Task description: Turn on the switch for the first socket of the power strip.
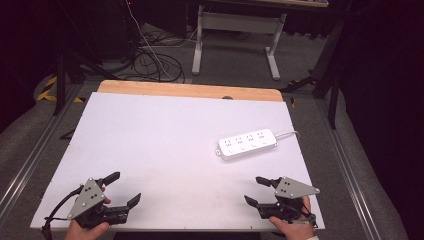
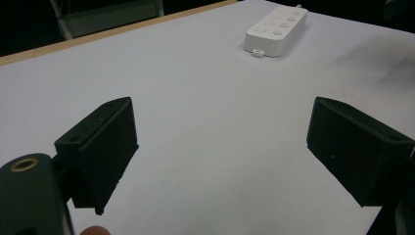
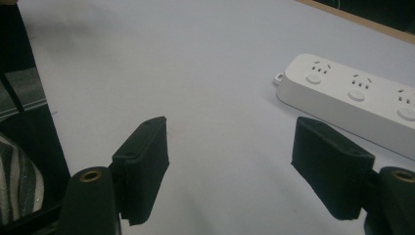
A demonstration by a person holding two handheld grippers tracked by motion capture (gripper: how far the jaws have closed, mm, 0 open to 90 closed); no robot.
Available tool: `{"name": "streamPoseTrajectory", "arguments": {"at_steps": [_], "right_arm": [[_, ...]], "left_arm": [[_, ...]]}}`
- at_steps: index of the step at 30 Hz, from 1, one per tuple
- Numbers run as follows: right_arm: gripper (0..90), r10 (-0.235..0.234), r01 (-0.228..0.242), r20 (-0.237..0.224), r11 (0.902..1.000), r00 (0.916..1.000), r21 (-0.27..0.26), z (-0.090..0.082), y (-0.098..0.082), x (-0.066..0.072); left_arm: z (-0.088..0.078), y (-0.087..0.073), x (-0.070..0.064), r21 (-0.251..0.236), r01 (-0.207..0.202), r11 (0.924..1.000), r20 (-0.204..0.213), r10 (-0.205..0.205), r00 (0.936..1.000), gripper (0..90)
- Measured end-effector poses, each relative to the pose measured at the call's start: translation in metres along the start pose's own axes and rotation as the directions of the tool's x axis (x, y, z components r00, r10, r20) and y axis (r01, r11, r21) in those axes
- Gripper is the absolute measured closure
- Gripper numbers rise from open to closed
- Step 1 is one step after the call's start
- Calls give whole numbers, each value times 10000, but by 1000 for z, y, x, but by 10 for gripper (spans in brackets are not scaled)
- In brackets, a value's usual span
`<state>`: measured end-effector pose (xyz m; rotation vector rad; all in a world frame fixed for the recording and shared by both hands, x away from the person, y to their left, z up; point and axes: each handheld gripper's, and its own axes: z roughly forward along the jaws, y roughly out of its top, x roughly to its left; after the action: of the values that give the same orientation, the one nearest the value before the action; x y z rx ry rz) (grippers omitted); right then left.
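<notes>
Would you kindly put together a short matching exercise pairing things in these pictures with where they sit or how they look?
Things:
1. power strip
2. left gripper
3. right gripper
4. wooden table edge

Descriptions:
A. jaws open, at the near left corner of the white surface
B. white, lying flat right of centre, cord leading off to the right
C. tan strip along the far side of the white surface
D. jaws open, at the near right corner

Pairs: 1-B, 2-A, 3-D, 4-C
</notes>
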<state>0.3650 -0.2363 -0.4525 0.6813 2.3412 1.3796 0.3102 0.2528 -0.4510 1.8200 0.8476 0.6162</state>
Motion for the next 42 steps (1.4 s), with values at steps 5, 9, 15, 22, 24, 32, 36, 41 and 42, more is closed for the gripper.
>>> {"name": "streamPoseTrajectory", "arguments": {"at_steps": [5, 9, 15, 22, 24, 32, 36, 41, 42], "right_arm": [[302, -15, 15, 27, 10000, 10000, 29, 0, 0, 0], [301, -20, 20, 0, 10000, 10000, 38, 0, 0, 0], [301, -33, 33, -8, 10000, 10000, 37, -1, 1, 0], [300, -59, 59, -13, 9999, 10000, 116, 0, 3, 0], [300, -103, 103, -3, 9998, 9999, 146, 0, 4, 0], [351, 223, -235, 219, 9981, 9995, 561, 3, 15, 0], [372, 254, -263, 161, 9982, 9995, 542, 2, 22, -2], [391, 232, -237, 79, 9972, 9997, 707, 4, 32, -6], [391, 232, -237, 79, 9972, 9997, 707, 4, 32, -6]], "left_arm": [[-1, 0, -1, -55, -73, 10000, -97, 73, 9999, 122], [-1, 0, -1, -63, -34, 10000, -141, 33, 9999, 122], [-1, -1, -1, 15, -100, 9999, -143, 100, 9998, 122], [-1, -1, 0, 67, -138, 9999, -166, 139, 9998, 121], [-1, -1, 0, 59, -128, 9999, -175, 129, 9998, 122], [-2, -1, -1, 61, -66, 10000, -248, 68, 9997, 122], [-2, -1, -2, 77, -83, 9999, -277, 85, 9996, 122], [-2, -1, -1, 76, -129, 9999, -287, 131, 9995, 122], [-2, -1, -1, 76, -129, 9999, -287, 131, 9995, 122]]}}
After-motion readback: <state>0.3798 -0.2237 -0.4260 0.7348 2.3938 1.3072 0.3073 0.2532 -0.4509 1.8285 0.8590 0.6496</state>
